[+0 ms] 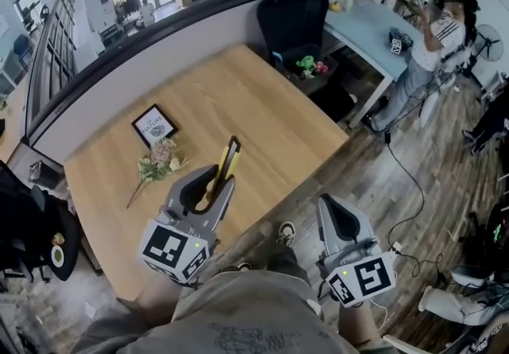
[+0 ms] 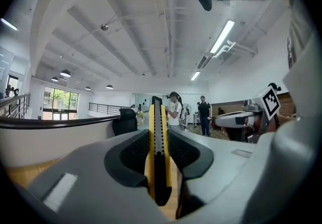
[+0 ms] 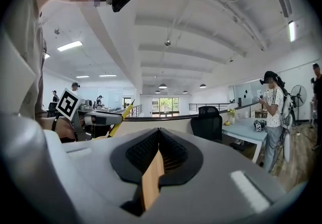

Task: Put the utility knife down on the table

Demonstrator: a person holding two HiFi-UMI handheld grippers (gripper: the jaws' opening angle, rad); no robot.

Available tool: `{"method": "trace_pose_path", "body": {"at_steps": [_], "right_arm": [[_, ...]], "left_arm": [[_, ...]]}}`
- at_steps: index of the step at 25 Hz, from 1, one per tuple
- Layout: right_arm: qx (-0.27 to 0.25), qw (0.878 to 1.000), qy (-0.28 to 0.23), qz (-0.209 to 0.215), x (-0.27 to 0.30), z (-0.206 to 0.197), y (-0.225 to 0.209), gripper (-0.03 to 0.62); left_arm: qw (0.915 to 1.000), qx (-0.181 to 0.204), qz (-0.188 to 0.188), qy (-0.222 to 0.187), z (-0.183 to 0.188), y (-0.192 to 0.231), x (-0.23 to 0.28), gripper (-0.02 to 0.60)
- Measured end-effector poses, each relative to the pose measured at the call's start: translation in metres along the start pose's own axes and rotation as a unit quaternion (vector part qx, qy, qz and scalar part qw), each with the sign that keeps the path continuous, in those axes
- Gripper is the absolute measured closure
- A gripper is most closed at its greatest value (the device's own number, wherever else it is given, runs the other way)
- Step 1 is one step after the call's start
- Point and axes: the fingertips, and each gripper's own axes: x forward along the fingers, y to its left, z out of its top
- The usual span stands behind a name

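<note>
While left gripper (image 2: 161, 136) hovers, utility knife (image 2: 159, 153) sits clamped between jaws

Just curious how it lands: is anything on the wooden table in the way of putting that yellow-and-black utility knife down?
Nothing visible does. The yellow-and-black utility knife, clamped in the left gripper, hangs over bare wood of the light wooden table; the pale flower sprig and small black-framed picture lie farther away, clear of it.

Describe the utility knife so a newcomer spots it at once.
Find the big light wooden table. At its near edge, the left grey tongs clamp a slim yellow-and-black utility knife. Unlike the pale flower sprig and black-framed picture lying beyond, it is held.
</note>
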Motion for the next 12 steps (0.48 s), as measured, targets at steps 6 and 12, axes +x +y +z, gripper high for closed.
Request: {"method": "trace_pose_path", "body": {"at_steps": [6, 12], "right_arm": [[0.010, 0.999, 0.007, 0.030, 0.038, 0.002, -0.066, 0.583], [0.011, 0.998, 0.012, 0.064, 0.070, 0.007, -0.140, 0.583]], "left_arm": [[0.9995, -0.004, 0.027, 0.018, -0.001, 0.008, 0.067, 0.468], [0.9981, -0.002, 0.058, 0.022, 0.009, 0.005, 0.138, 0.468]]}}
